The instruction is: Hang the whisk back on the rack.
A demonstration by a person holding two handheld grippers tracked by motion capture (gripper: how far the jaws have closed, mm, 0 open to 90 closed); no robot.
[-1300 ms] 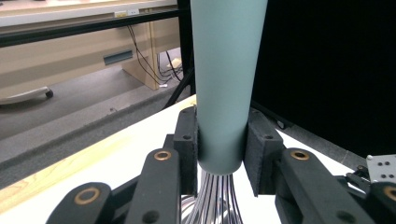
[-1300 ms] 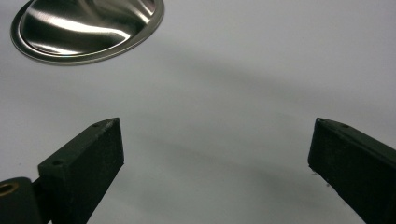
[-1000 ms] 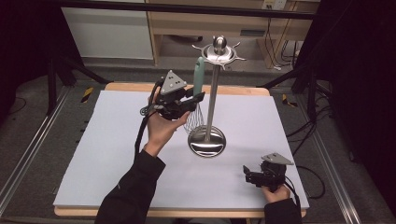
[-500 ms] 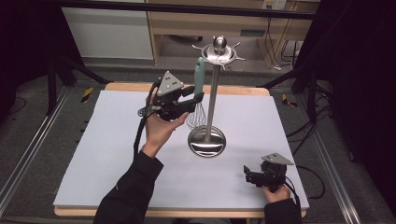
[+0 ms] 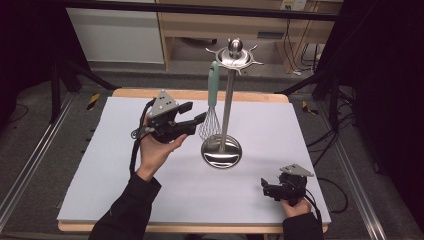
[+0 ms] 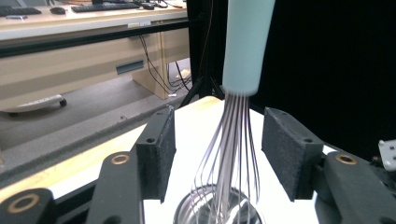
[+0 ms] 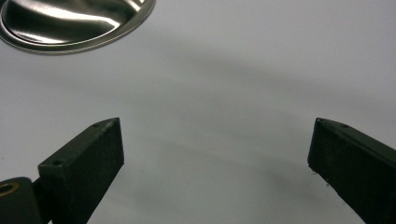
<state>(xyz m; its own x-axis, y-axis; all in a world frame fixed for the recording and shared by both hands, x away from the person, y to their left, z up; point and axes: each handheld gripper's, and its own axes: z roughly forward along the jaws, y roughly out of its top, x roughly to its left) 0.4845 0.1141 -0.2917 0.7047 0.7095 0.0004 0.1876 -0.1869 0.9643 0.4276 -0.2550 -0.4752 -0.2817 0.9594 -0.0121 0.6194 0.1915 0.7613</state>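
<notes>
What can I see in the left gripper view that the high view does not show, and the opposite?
Left gripper view alone: clear gaps between the left tongs' pads and the whisk wires; the jaws have just been opening. A desk with a keyboard lies behind.

High view alone: the stand's hook crown holding the whisk, the white table, the right tongs resting apart.

Both: the whisk's teal handle and the stand's shiny base.

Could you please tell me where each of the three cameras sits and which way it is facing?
High view: above the person's side, facing forward and down on the table; both forearms, left claw, right claw.
Left gripper view: on the left claw, facing the whisk hanging between its open jaws.
Right gripper view: on the right claw, facing the tabletop.
Shared: all three show the stand's base.
</notes>
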